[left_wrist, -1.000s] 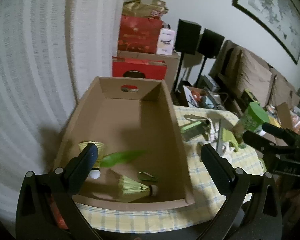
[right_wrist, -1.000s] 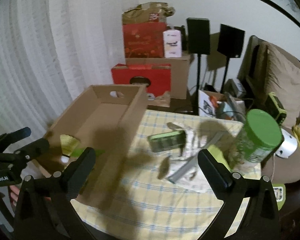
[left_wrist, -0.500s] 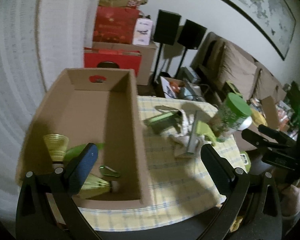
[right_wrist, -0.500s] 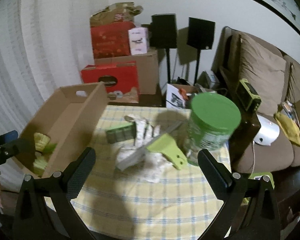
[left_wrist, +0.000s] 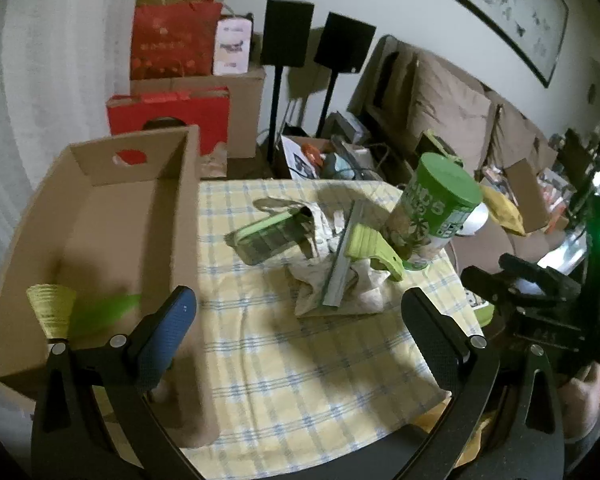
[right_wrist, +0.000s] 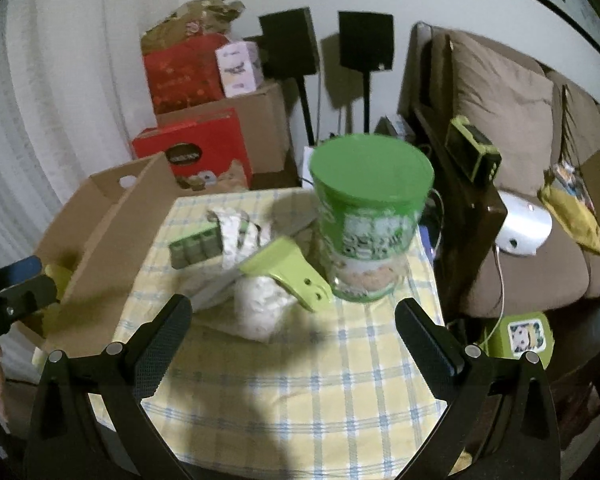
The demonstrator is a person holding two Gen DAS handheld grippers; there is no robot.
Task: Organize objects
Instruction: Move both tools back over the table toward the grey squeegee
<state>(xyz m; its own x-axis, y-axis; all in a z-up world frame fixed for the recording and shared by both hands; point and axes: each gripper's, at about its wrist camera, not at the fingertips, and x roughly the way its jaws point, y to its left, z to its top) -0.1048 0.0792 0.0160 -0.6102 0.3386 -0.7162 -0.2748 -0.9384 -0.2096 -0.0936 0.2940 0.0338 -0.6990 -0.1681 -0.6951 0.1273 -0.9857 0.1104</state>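
Note:
An open cardboard box stands on the left of the checked tablecloth; a yellow shuttlecock and a green leaf-shaped piece lie inside. Right of it sit a green rectangular pack, a crumpled cloth, a lime-handled squeegee and a green-lidded can. My left gripper is open above the cloth, empty. My right gripper is open before the can and squeegee, empty.
Red gift boxes and brown cartons are stacked behind the table beside two black speakers on stands. A brown sofa with cushions runs along the right. A curtain hangs at the left. The right gripper shows at the table's right edge.
Both grippers have swung to the right, away from the box and toward the can and squeegee. The can now looms larger in the right wrist view. Both stay open and empty.

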